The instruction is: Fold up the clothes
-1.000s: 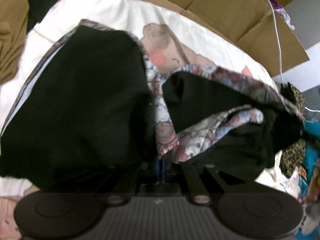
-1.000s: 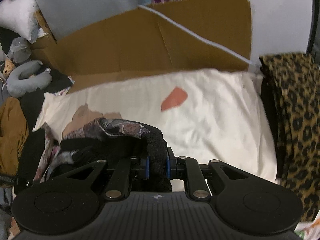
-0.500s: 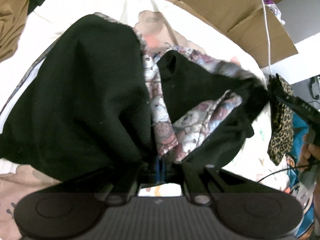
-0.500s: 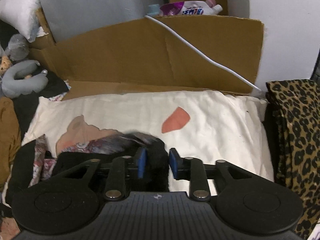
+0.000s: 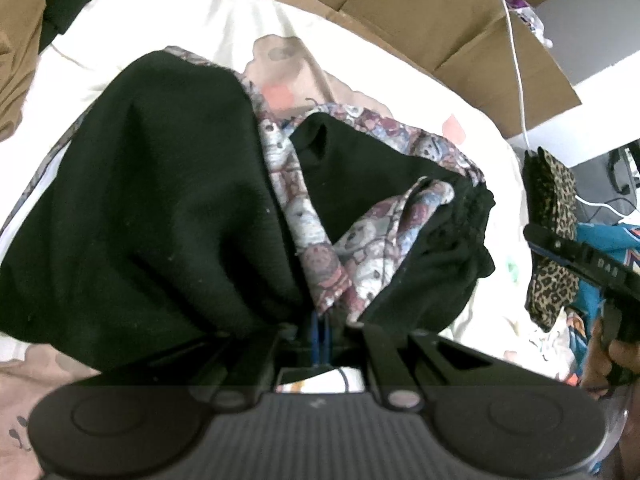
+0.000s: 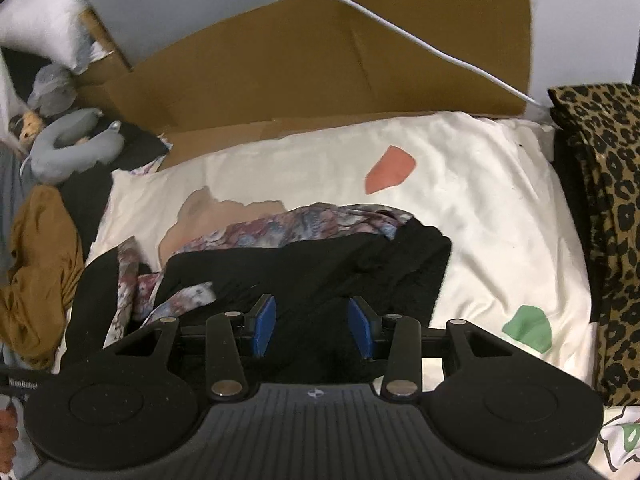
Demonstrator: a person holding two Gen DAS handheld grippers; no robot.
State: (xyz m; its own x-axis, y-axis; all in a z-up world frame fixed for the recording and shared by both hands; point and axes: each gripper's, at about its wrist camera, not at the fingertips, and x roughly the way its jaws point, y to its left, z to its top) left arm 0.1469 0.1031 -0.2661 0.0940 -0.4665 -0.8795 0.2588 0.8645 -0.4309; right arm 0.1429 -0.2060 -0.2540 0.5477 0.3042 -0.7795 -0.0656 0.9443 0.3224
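A black garment (image 5: 160, 208) with a bear-print lining (image 5: 316, 236) lies bunched on a cream sheet (image 5: 248, 24). My left gripper (image 5: 320, 332) is shut on a fold of it near the lining's lower edge, the cloth draping over both fingers. In the right wrist view the same black garment (image 6: 320, 264) lies partly folded over, its patterned lining (image 6: 304, 224) showing along the far edge. My right gripper (image 6: 312, 326) stands open just above it, blue pads (image 6: 264, 320) apart with nothing between them. The right gripper's body (image 5: 580, 264) shows at the right edge of the left wrist view.
Cardboard sheets (image 6: 320, 60) stand behind the cream sheet (image 6: 500, 208). A white cable (image 6: 440, 56) runs across them. A leopard-print cloth (image 6: 608, 200) lies at the right. A brown garment (image 6: 40, 264) and a grey plush toy (image 6: 72, 148) sit at the left.
My right gripper opened and let go of the black garment's corner, which dropped onto the sheet, then drew back. My left gripper kept its hold.
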